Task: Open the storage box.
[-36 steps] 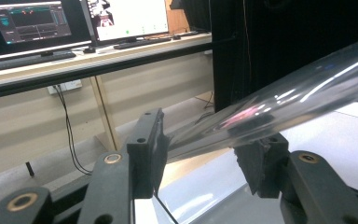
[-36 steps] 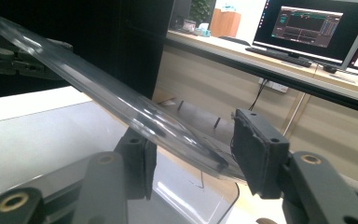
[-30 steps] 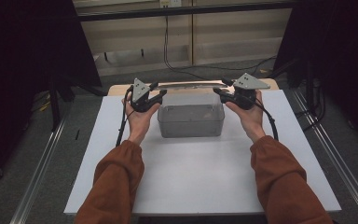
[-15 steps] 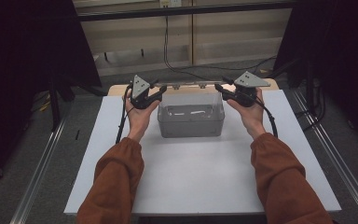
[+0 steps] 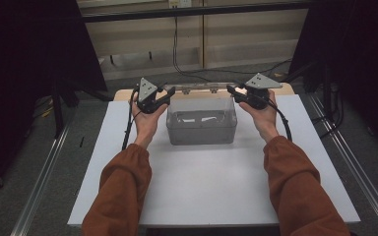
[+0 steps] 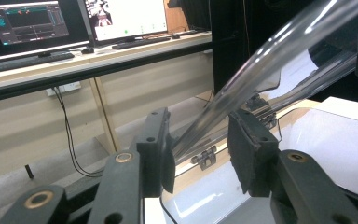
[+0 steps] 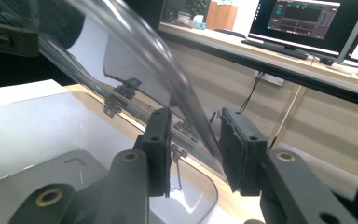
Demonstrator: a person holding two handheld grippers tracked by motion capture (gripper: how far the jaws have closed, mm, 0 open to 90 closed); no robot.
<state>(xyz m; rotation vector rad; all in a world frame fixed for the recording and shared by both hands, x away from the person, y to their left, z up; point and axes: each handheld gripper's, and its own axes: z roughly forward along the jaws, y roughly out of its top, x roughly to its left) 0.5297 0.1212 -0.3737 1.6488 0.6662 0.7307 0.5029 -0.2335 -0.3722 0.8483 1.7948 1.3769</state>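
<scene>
A clear plastic box [image 5: 202, 129] stands at the middle back of the white table [image 5: 202, 191]. Its hinged clear lid [image 5: 201, 98] is swung up, its hinges [image 6: 205, 157] at the back edge. My left gripper [image 5: 167, 94] holds the lid's left end and my right gripper [image 5: 232, 90] its right end. In the left gripper view the lid's rim [image 6: 270, 56] runs down between the jaws of the left gripper [image 6: 200, 149]. In the right gripper view the curved rim [image 7: 135, 51] passes between the jaws of the right gripper [image 7: 193, 149]. Both pairs of jaws have just been closing on that rim.
Metal rails [image 5: 44, 182] run along both sides of the table. A wooden wall with hanging cables [image 5: 177, 54] stands behind it. A desk with monitors [image 6: 28, 21] and keyboards lies beyond. Dark curtains flank the scene.
The lid has swung up from lying flat on the box to a raised tilt. Both grippers rose slightly with its ends.
</scene>
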